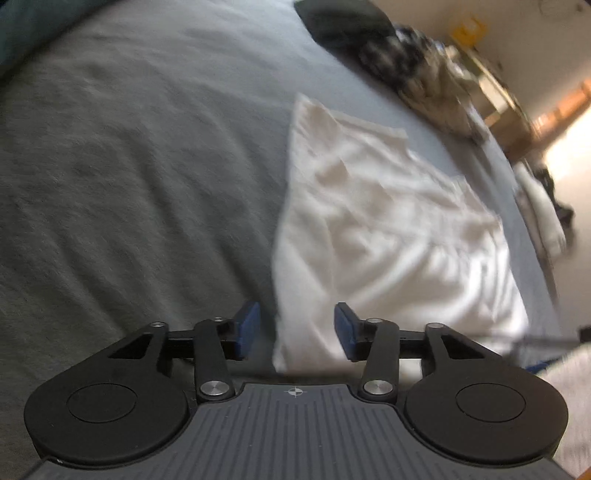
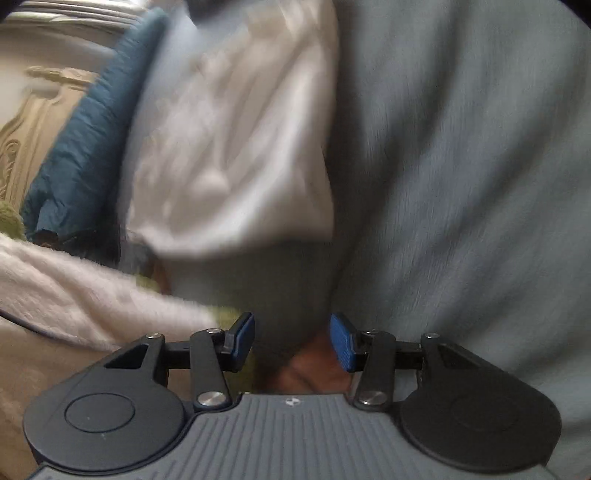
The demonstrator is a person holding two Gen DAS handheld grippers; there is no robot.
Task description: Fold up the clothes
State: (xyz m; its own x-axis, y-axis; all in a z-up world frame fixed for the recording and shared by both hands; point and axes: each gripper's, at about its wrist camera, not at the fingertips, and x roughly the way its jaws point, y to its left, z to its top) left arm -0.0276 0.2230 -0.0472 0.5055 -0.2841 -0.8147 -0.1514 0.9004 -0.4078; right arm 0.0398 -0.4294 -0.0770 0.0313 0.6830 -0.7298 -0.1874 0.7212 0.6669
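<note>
Item: one white garment, folded into a rough oblong with rumpled top layers, lay flat on the grey-blue bed sheet; all positions below are given from this garment. Left gripper: jaws released and parted, nothing between the blue pads, poised just above the garment's near corner, not touching it. Right gripper: jaws likewise released and empty, set back from the garment's near edge over bare sheet, with a patch of the person's skin visible beneath it. Beyond the garment's far side: a dark folded item and a heap of patterned clothes, well apart from it. To the garment's side, in the right wrist view: a teal quilt along the bed's edge and a fleecy cream sleeve nearer the gripper. Both views were motion-blurred. Risks, as judged: the loose upper layers could slide or spring open if a pad caught only the top ply; a closing jaw might pinch the sheet together with the cloth; uneven lifting by the two grippers would skew the next fold.
</note>
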